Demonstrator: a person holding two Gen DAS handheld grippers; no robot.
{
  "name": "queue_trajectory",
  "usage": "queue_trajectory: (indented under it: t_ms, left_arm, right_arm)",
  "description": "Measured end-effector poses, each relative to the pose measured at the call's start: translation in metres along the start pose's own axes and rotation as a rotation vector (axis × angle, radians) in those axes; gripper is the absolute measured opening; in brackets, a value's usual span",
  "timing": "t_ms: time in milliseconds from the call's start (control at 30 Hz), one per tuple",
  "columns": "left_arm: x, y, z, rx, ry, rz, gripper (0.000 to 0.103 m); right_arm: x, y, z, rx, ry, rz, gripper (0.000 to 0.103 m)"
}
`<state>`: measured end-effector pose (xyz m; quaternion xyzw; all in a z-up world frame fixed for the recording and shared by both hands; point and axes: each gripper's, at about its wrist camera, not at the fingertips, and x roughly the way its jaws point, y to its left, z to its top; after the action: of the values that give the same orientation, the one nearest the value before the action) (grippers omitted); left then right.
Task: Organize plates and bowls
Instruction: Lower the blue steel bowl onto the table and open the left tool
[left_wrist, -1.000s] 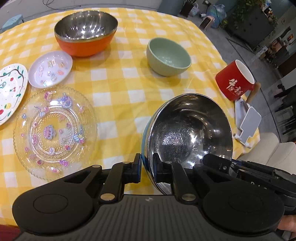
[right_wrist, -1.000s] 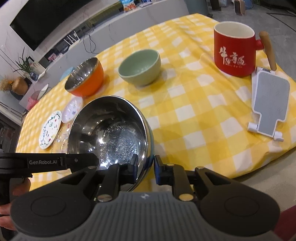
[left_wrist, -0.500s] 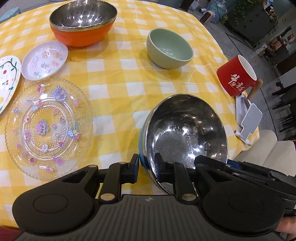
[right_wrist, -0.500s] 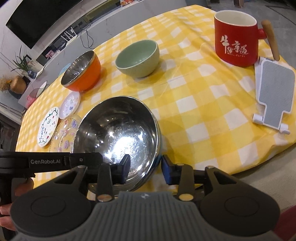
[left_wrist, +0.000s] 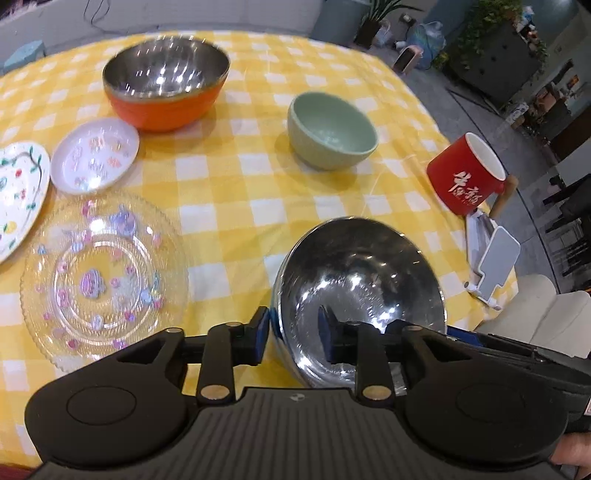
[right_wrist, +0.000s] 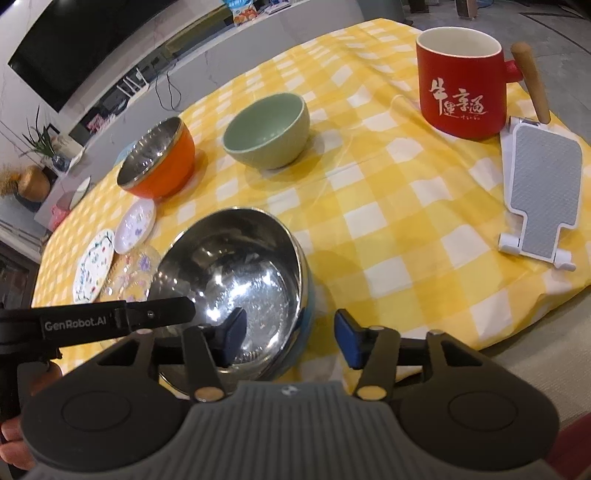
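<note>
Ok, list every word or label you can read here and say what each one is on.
"GenRobot.AI": white print on the black left gripper body, right wrist view.
White brush-style Chinese characters on the red ceramic mug: too stylised to read surely; the small line beneath is too tiny.
Nothing else carries text.

floor: grey (left_wrist: 461, 110), past my table's far edge
wall: big dark screen (right_wrist: 74, 48)
plants: leafy shelf (left_wrist: 495, 40), corner pot (right_wrist: 40, 144)

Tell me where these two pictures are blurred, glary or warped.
Left wrist view: motion blur smears the orange bowl and glass plate; bright glints streak the steel bowl. Right wrist view: sharper, with glare spots inside that steel bowl and soft shadows beside the green bowl. Both views: fisheye bends the table edge.
</note>
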<state>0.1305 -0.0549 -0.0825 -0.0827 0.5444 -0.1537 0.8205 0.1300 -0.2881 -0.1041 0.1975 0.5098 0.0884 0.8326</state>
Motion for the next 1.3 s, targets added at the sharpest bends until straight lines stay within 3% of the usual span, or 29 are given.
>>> queue_trajectory:
  t_ms: [100, 267, 400, 467, 533, 667, 733, 900, 967, 1167, 1300]
  left_arm:
    - [-0.005, -0.005, 0.000, 0.025, -0.040, 0.003, 0.051]
    - [-0.008, -0.010, -0.001, 0.053, -0.070, -0.002, 0.058]
    - [-0.004, -0.009, -0.001, 0.046, -0.058, 0.022, 0.058]
    - [-0.001, -0.008, -0.001, 0.042, -0.050, 0.047, 0.058]
    - [-0.002, -0.007, -0.001, 0.046, -0.057, 0.054, 0.058]
    - [-0.002, -0.008, -0.002, 0.062, -0.062, 0.068, 0.058]
    - [-0.001, -0.008, -0.002, 0.062, -0.059, 0.071, 0.058]
    - [-0.009, -0.011, -0.002, 0.082, -0.081, 0.063, 0.058]
    - [-0.016, -0.011, -0.002, 0.092, -0.102, 0.058, 0.059]
    - [-0.043, -0.002, 0.003, 0.070, -0.170, 0.052, 0.063]
    - [-0.070, 0.017, 0.007, 0.040, -0.203, 0.113, 0.065]
  right_arm:
    - [-0.003, 0.000, 0.001, 0.004, -0.023, 0.005, 0.066]
    - [-0.009, 0.001, 0.003, -0.004, -0.064, -0.003, 0.081]
    - [-0.007, 0.003, 0.002, -0.027, -0.061, -0.011, 0.078]
    - [-0.004, 0.006, 0.000, -0.057, -0.057, -0.015, 0.063]
    - [-0.003, 0.007, 0.000, -0.066, -0.048, -0.017, 0.063]
    - [0.001, 0.009, -0.002, -0.085, -0.035, -0.014, 0.047]
    - [0.002, 0.008, -0.002, -0.072, -0.029, -0.021, 0.048]
    - [-0.009, 0.009, 0.000, -0.076, -0.073, -0.007, 0.062]
    - [-0.017, 0.011, 0.002, -0.080, -0.102, 0.010, 0.072]
    - [-0.039, 0.024, 0.004, -0.113, -0.198, -0.015, 0.073]
    - [-0.052, 0.046, 0.000, -0.177, -0.219, 0.058, 0.071]
